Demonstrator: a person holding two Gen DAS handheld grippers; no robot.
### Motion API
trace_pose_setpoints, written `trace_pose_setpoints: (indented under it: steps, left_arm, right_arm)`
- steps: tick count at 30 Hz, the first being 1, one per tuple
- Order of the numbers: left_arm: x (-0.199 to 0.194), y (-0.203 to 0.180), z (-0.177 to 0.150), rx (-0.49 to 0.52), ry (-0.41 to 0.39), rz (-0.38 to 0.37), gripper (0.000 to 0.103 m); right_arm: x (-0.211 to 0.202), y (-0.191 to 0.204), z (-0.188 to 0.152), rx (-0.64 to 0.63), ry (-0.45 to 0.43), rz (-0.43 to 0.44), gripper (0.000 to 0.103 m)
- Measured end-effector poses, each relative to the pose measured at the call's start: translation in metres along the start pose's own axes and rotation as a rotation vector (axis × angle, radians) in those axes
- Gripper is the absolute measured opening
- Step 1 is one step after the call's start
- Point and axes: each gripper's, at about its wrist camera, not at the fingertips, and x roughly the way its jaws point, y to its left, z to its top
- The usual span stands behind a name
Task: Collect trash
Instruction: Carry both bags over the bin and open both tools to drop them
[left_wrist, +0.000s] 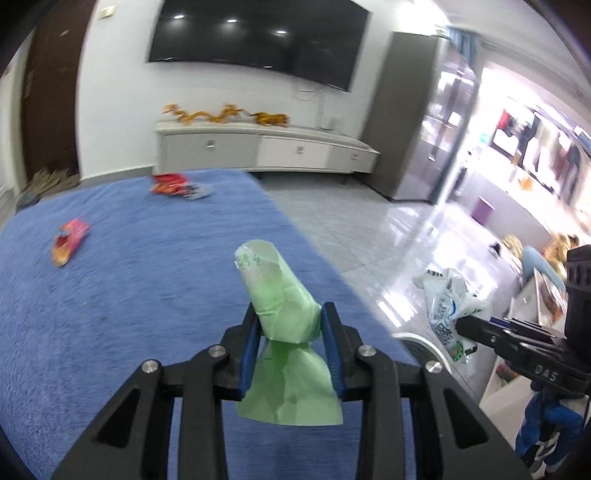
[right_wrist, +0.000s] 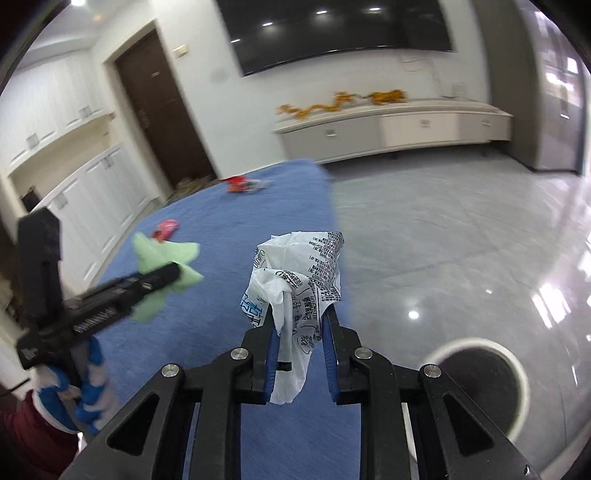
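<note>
My left gripper (left_wrist: 290, 314) is shut on a crumpled light green wrapper (left_wrist: 275, 291) and holds it above the blue carpet (left_wrist: 129, 288); this gripper also shows in the right wrist view (right_wrist: 168, 277). My right gripper (right_wrist: 301, 317) is shut on a white printed plastic bag (right_wrist: 299, 280) above the carpet's right edge; it also shows in the left wrist view (left_wrist: 465, 325) holding the bag (left_wrist: 448, 306). A pink snack packet (left_wrist: 70, 240) and a red wrapper (left_wrist: 170, 183) lie further off on the carpet.
A round white-rimmed bin (right_wrist: 480, 384) stands on the grey tiled floor (right_wrist: 461, 229) just right of the carpet. A white TV cabinet (left_wrist: 266, 147) and a wall TV (left_wrist: 258, 33) are at the back. A dark door (right_wrist: 162, 107) is at the left.
</note>
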Motion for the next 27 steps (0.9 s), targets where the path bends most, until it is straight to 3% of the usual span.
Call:
trace_pose_setpoints:
  steps: [9,15,22,24,27]
  left_arm:
    - [0.048,-0.122,0.007,0.206,0.117,-0.146,0.031]
    - [0.096,-0.188,0.002,0.301,0.219,-0.195,0.033]
    - [0.145,-0.239,-0.005,0.351,0.306,-0.252,0.036]
    - [0.156,-0.248,-0.008,0.356,0.326,-0.259,0.044]
    - [0.17,-0.258,-0.01,0.349,0.338,-0.262,0.062]
  right_arm:
    - [-0.043,-0.113,-0.047,0.209,-0.009,-0.238,0.023]
    - [-0.035,-0.173,-0.072,0.34,0.012,-0.289,0.025]
    - [-0.013,-0.214,-0.091,0.437,0.048,-0.3,0.029]
    - [-0.006,-0.224,-0.094,0.462,0.057,-0.296,0.029]
    - [-0.001,-0.234,-0.1,0.497,0.056,-0.281,0.039]
